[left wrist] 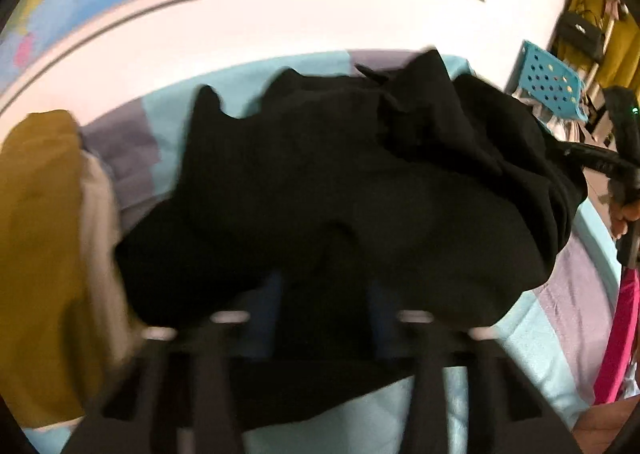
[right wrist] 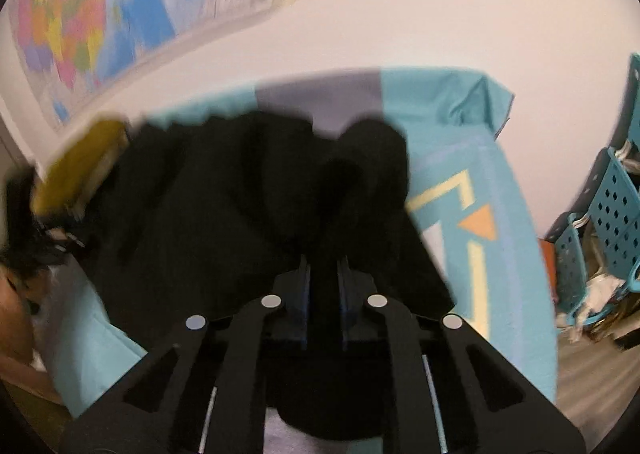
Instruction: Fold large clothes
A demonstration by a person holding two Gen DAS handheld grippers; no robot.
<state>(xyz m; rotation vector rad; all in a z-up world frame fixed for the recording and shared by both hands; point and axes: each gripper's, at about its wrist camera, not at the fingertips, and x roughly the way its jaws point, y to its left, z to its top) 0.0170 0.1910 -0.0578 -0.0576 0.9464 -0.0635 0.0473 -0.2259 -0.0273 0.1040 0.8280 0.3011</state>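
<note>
A large black garment (left wrist: 340, 182) lies bunched over a bed with a teal and lilac sheet (left wrist: 568, 318). My left gripper (left wrist: 324, 294) sits at its near edge with black cloth between the blue-padded fingers. In the right wrist view the same black garment (right wrist: 240, 206) fills the middle. My right gripper (right wrist: 323, 278) is shut on a fold of it, the cloth running between the narrow fingers. The right gripper also shows at the right edge of the left wrist view (left wrist: 592, 162), at the garment's far right side.
A mustard and cream pile of clothes (left wrist: 44, 254) lies left of the black garment, also in the right wrist view (right wrist: 76, 174). A white wall with a map poster (right wrist: 100, 22) backs the bed. Teal perforated baskets (right wrist: 608, 222) stand at the right.
</note>
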